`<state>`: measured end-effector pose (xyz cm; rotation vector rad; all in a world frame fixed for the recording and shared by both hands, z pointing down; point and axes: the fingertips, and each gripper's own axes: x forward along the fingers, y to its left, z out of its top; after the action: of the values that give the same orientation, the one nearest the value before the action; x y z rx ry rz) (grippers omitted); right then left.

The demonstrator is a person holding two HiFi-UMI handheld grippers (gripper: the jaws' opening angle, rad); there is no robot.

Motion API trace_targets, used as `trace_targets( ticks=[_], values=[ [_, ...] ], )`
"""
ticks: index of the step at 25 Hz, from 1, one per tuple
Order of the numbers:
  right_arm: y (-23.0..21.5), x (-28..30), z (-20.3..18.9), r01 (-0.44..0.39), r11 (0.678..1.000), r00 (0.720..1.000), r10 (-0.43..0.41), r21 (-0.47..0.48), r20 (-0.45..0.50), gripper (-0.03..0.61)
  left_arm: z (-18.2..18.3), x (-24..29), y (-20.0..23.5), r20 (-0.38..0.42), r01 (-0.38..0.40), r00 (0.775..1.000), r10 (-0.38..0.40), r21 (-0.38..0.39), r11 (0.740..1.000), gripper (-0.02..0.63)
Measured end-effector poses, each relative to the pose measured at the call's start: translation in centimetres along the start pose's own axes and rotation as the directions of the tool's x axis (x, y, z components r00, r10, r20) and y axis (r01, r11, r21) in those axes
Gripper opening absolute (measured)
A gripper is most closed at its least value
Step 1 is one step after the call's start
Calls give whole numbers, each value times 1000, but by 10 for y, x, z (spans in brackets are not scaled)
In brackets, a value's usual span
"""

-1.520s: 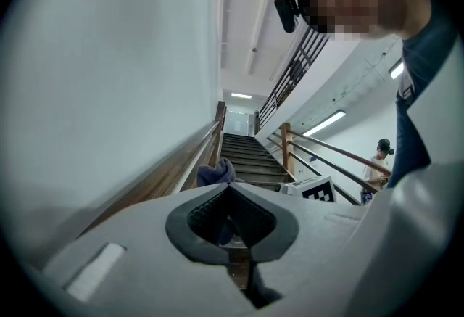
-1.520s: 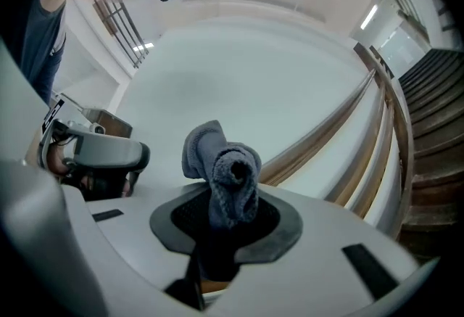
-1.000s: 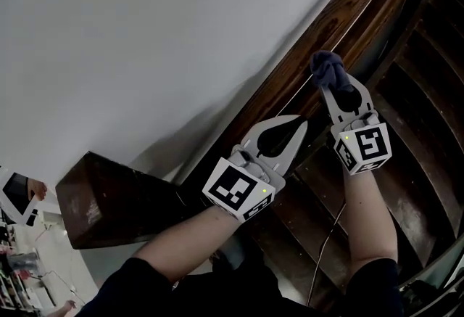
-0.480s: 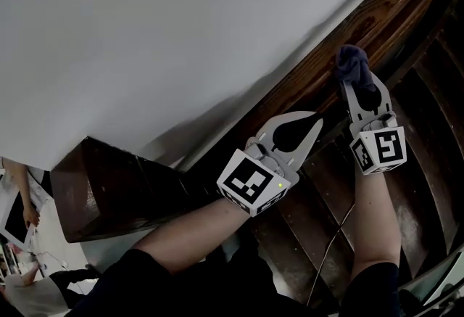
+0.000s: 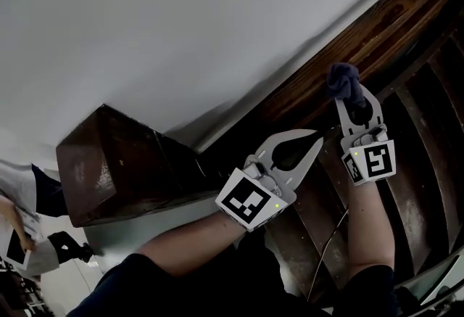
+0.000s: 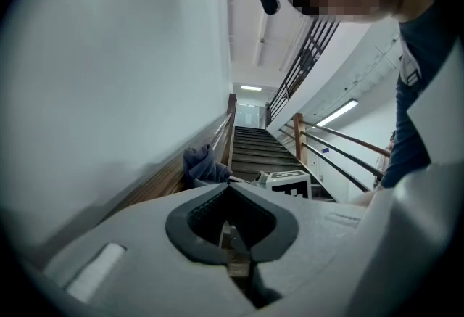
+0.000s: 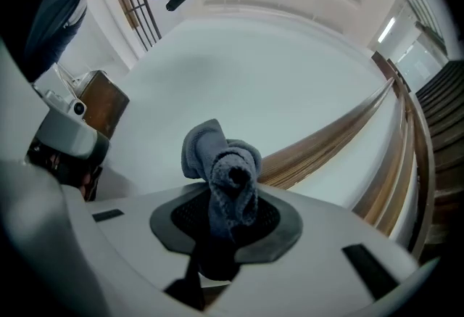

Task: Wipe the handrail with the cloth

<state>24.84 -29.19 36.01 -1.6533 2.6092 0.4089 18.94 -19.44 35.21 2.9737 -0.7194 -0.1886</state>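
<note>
Since a sec ago the R gripper (image 5: 349,94) has carried the cloth (image 5: 343,80) a bit along the rail (image 5: 384,14), w/ the L gripper (image 5: 314,140) trailing just below the rail. Head has swung too, so the post (image 5: 109,163) at the rail's low end shows more now. Grip unchanged: R fingers (image 5: 372,111) clamped on the cloth, wad poking out past the tips; L fingers (image 5: 272,143) together, nothing btwn them. Cloth sits at the rail's lower edge, pressed to the wood or just off it, can't tell contact for sure. Reads to me as mid-stroke: wiping under way, most of the rail's run beside the stairs (image 5: 428,127) prob. still to do

Materials: cloth is dark blue-grey terry, soft, bunched in a loose roll w/ a folded loop at the tip, should drag w/o snagging. Rail is dark varnished wood, strong grain, a long straight strip slanting along the white wall (image 5: 181,18), smooth and glossy. Post is blocky, square-cut, same dark wood. Grippers are pale grey plastic w/ dark ribbed pads (image 7: 177,220)
</note>
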Motion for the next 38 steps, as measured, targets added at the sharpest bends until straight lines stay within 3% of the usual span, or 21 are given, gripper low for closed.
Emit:
trace_targets(
  ticks=[16,26,38],
  values=[
    [174,-9,-67,-92,992,991,99,83,-87,95,-62,-140,-32,-103,-11,995,5,-56,998,3],
    [253,-14,-97,-109,983,985,127,150,-115,95,-82,-226,-36,-135,-45,990,32,-96,994,3],
    [337,-19,-129,-165,961,969,200,223,-143,95,-99,-270,-28,-171,-84,983,68,-88,993,3]
  ],
)
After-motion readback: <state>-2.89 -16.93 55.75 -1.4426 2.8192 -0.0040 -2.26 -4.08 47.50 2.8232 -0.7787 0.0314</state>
